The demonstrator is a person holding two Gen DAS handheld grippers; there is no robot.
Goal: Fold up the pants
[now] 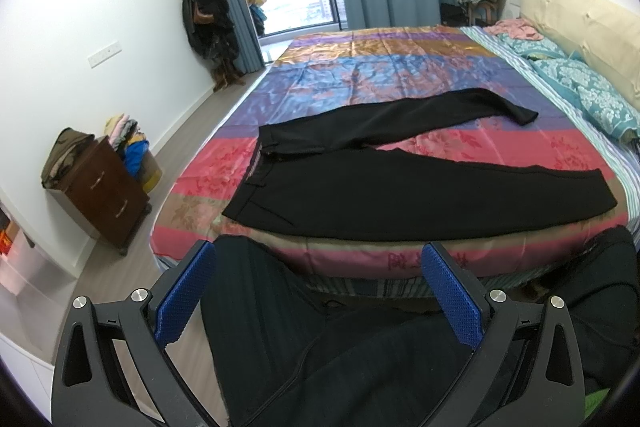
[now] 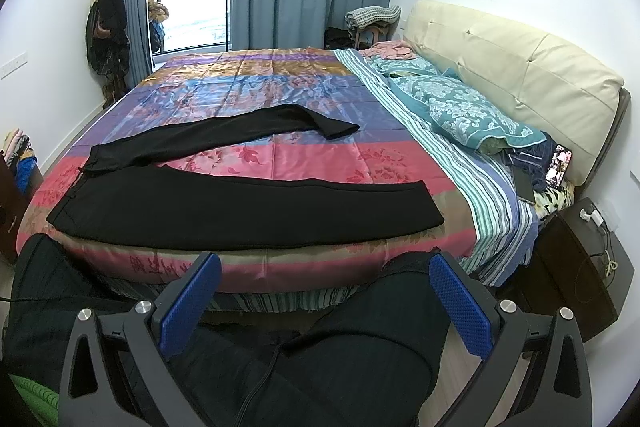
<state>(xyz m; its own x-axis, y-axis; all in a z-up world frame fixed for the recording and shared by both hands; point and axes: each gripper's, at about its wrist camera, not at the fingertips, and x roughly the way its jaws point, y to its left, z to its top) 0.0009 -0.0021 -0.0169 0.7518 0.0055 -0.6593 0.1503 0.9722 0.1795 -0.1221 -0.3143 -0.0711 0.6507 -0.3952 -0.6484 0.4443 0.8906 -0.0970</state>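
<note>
Left to right: dark wooden nightstand [image 1: 100, 187] against the wall, then the bed [image 1: 360, 75] under a glossy striped satin cover in pink, blue, purple and gold. Lying on that cover, near the front edge, black pants [image 1: 400, 195], waistband to the left, legs running right and splayed apart; near leg flat and straight, far leg angled away with a slight bend toward its cuff. Matte, soft-looking fabric, probably limp and quick to crease. Further right, teal patterned pillows [image 2: 460, 107] and a padded cream headboard [image 2: 520, 67]. Left tool [image 1: 318, 291] spread wide, holding nothing, well short of the pants; right tool [image 2: 324, 301] likewise spread wide and holding nothing, blue textured pads [image 2: 460, 307] showing. Folding not yet begun, by the look of it. Likely trouble: slick satin letting the whole garment slide when one leg gets pulled over the other, skewing the waistband; pinching the cover along with the cloth, dragging both; gripping only one layer at a cuff, leaving the leg twisted; the near leg slipping off the front edge of the bed.
</note>
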